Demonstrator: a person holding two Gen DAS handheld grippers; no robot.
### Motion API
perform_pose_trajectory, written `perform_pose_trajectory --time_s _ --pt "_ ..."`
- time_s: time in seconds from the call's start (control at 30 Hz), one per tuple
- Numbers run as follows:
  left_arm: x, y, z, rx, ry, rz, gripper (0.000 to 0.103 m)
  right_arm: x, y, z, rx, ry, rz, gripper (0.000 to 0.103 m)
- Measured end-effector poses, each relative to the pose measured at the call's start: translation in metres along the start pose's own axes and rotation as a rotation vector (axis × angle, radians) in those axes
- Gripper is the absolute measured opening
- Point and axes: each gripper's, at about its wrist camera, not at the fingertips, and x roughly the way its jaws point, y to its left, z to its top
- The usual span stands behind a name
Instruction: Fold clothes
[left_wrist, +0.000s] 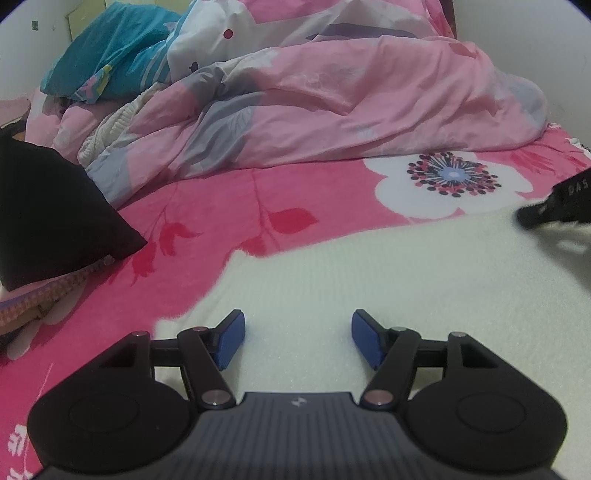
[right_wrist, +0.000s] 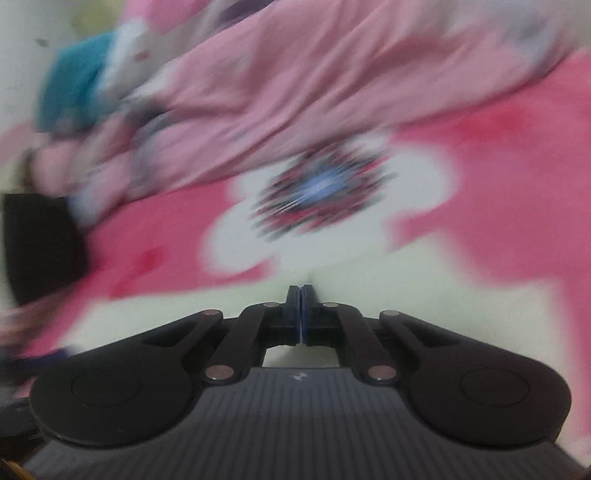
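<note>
One white garment (left_wrist: 369, 273), ribbed knit, spread flat on the near part of the bed; its far edge runs across the pink sheet, and it fills the ground under both grippers.

One left gripper (left_wrist: 298, 338), jaws spread wide, nothing between the two blue pads (left_wrist: 231, 339); it hangs low over the white garment, whether touching cannot be told.

One right gripper (right_wrist: 300, 295), pads pressed together at the far edge of the white garment (right_wrist: 369, 295); its own view is heavily blurred, so whether cloth is pinched between the pads cannot be told; in the left wrist view it shows only as a dark tip (left_wrist: 554, 210) at the right margin, on the garment's far edge.

One bedsheet (left_wrist: 229, 206), bright pink with red leaf sprigs and one large white flower (left_wrist: 450, 181) with a dark dotted centre.

One quilt (left_wrist: 332, 103), pale pink and grey, heaped along the far side of the bed.

One blue pillow (left_wrist: 110, 48) at the far left, behind the quilt.

One black cloth (left_wrist: 48, 214), bunched at the left edge, well apart from the white garment.
</note>
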Motion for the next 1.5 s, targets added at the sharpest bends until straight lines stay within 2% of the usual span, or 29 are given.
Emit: perform_pose_trajectory --time_s 0.03,0.07,0.17,0.27,0.33,0.4,0.5,0.57,0.7,0.77,0.87,0.97,1.1,1.2,1.33,1.5 --pt "0.0 0.0 0.0 0.003 -0.002 0.0 0.066 -0.004 -0.006 0.002 0.002 -0.034 -0.047 0.0" --pt "-0.002 0.001 0.001 0.006 -0.007 -0.003 0.066 -0.008 -0.015 0.003 0.049 -0.045 -0.052 0.0" --pt "-0.01 0.006 0.008 -0.009 -0.06 -0.029 0.066 -0.029 -0.016 -0.002 0.051 -0.087 -0.028 0.005" --pt "-0.011 0.005 0.022 -0.008 -0.105 -0.048 0.066 -0.025 -0.005 -0.009 0.045 -0.046 0.075 0.005" --pt "0.002 0.005 0.031 -0.043 -0.071 -0.111 0.066 -0.022 0.002 -0.014 0.04 -0.017 0.146 0.005" --pt "0.019 0.005 0.038 -0.078 -0.027 -0.16 0.066 -0.017 -0.009 -0.016 0.102 -0.016 0.164 0.005" --pt "0.051 0.012 0.037 -0.104 0.045 -0.118 0.063 -0.009 -0.026 -0.017 0.2 -0.015 0.19 0.002" --pt "0.058 0.025 0.038 -0.139 0.048 -0.115 0.063 -0.004 -0.037 -0.018 0.265 -0.015 0.206 0.001" --pt "0.065 0.051 0.04 -0.205 0.052 -0.073 0.064 -0.019 -0.056 -0.011 0.254 -0.115 0.083 0.0" --pt "0.066 0.067 0.036 -0.267 0.072 -0.051 0.065 -0.026 -0.067 -0.009 0.259 -0.168 0.006 0.003" --pt "0.067 0.091 0.029 -0.365 0.106 -0.023 0.065 -0.031 -0.095 -0.011 0.372 -0.208 -0.029 0.006" --pt "0.05 0.113 0.021 -0.426 0.097 -0.037 0.065 -0.039 -0.11 -0.016 0.433 -0.255 -0.046 0.006" --pt "0.011 0.123 0.01 -0.451 0.056 -0.019 0.064 -0.059 -0.096 -0.02 0.381 -0.315 -0.009 0.006" --pt "-0.016 0.13 -0.005 -0.517 0.056 -0.076 0.065 -0.073 -0.077 -0.025 0.325 -0.344 0.039 0.007" --pt "-0.05 0.135 -0.031 -0.614 0.064 -0.171 0.065 -0.079 -0.034 -0.036 0.178 -0.307 0.116 0.017" --pt "-0.085 0.127 -0.059 -0.59 0.013 -0.163 0.068 -0.08 0.028 -0.079 -0.043 -0.2 0.211 0.03"
